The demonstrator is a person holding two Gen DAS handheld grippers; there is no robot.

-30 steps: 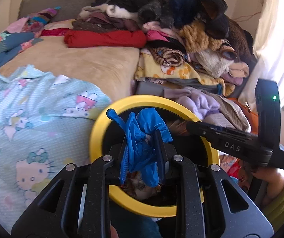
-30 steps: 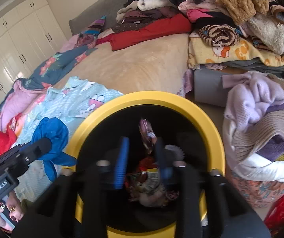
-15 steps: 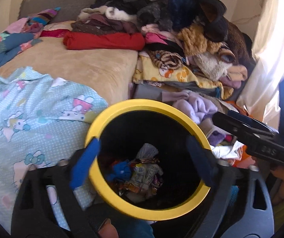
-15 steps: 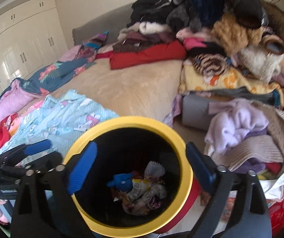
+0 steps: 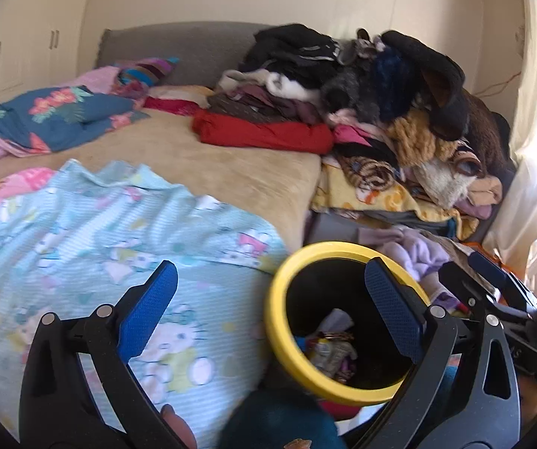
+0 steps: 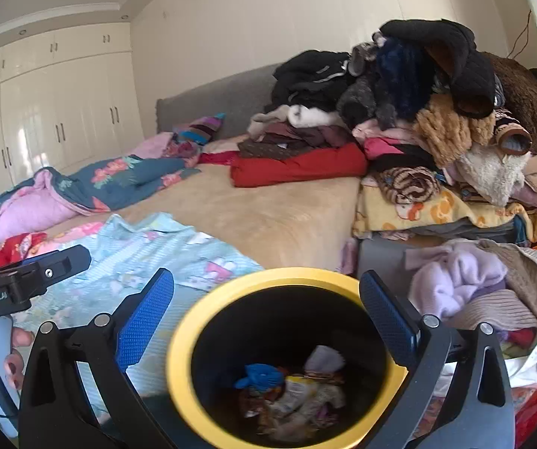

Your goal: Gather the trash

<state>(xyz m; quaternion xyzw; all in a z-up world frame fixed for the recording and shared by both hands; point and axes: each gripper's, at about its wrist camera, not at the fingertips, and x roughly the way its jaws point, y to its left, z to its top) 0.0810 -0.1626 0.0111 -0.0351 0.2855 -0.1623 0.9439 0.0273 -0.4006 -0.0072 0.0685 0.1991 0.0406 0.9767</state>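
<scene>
Beside bed, yellow-rimmed bin (image 6: 178, 340) holds blue glove (image 6: 260, 375) on wrappers.
Left gripper (image 5: 268, 321) and right gripper (image 6: 266, 318): jaws spread wide, nothing held.

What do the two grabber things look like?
Each gripper, left and right, has chunky black plastic fingers with silver bolts and bumpy bright blue pads. The left one's side has tiny white lettering. The holding hand has dark painted nails and a sparkly ring.

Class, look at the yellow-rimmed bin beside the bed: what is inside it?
The bin holds a crumpled blue piece, a white paper scrap and mixed wrappers. Whatever lies beneath that heap, and the bin's bottom, is covered.
</scene>
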